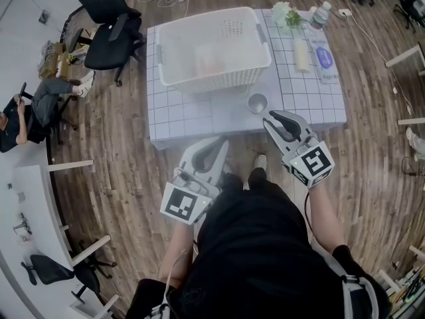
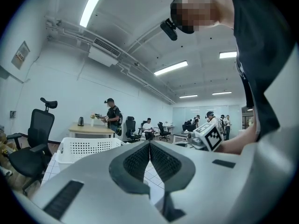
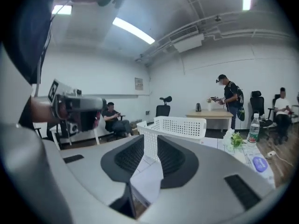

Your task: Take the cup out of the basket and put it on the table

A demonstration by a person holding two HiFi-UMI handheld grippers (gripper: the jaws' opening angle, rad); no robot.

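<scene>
A small grey metal cup (image 1: 257, 103) stands upright on the grid-patterned tablecloth (image 1: 192, 115), near the table's front edge and in front of the white plastic basket (image 1: 212, 48). My right gripper (image 1: 270, 117) hovers just behind the cup, a little apart from it. Its jaws are open with nothing between them, and in the right gripper view (image 3: 150, 146) the basket (image 3: 175, 127) shows through the gap. The cup is hidden in that view. My left gripper (image 1: 222, 141) hangs off the table's front edge, shut and empty, with its pads meeting (image 2: 149, 146).
At the table's right end lie a water bottle (image 1: 319, 15), a small plant (image 1: 285, 13), a cream roll (image 1: 301, 54) and a flat blue-and-white pack (image 1: 325, 57). Black office chairs (image 1: 109, 25) stand at the left, and a person (image 1: 26, 111) sits beyond them.
</scene>
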